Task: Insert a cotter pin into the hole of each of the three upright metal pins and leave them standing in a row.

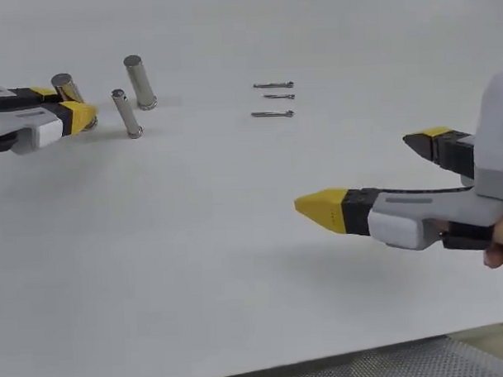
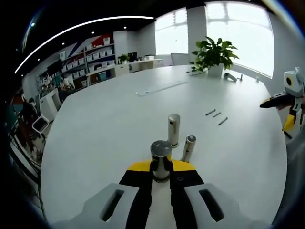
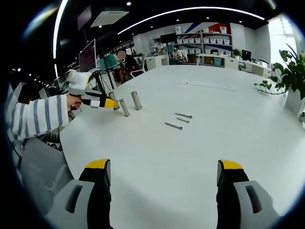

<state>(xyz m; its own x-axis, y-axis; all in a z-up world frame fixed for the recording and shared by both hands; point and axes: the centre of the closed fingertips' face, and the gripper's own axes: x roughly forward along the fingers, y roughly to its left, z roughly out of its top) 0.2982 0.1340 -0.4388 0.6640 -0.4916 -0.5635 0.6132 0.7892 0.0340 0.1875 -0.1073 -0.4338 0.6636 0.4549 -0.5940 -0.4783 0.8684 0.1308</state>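
Room: we look across an open office, with shelves [image 2: 90, 71] on the far wall, bright windows [image 2: 238, 33] and a potted plant [image 2: 213, 55] at the far edge of the bench [image 1: 195, 240].
Bench: white and wide; all our parts are on it.
Left gripper: we see the left gripper [image 2: 161, 168] drawn in close on the held pin [image 2: 161, 155], a yellow tip on either side of the shaft. The pin stands upright between them. We cannot tell whether its foot touches the bench.
Other metal pins: the thick pin [image 2: 174, 130] and the slim pin [image 2: 188, 148] stand upright just beyond the held one, near each other but apart.
Cotter pins: the three cotter pins [image 1: 279, 96] lie flat and loose, side by side, well to the right of the metal pins.
Right gripper: the right gripper [image 1: 371, 174] is spread wide over bare bench. It touches nothing and is well apart from the cotter pins.
Sleeve: a striped sleeve [image 3: 38, 117] sits behind the left gripper in the right gripper view.
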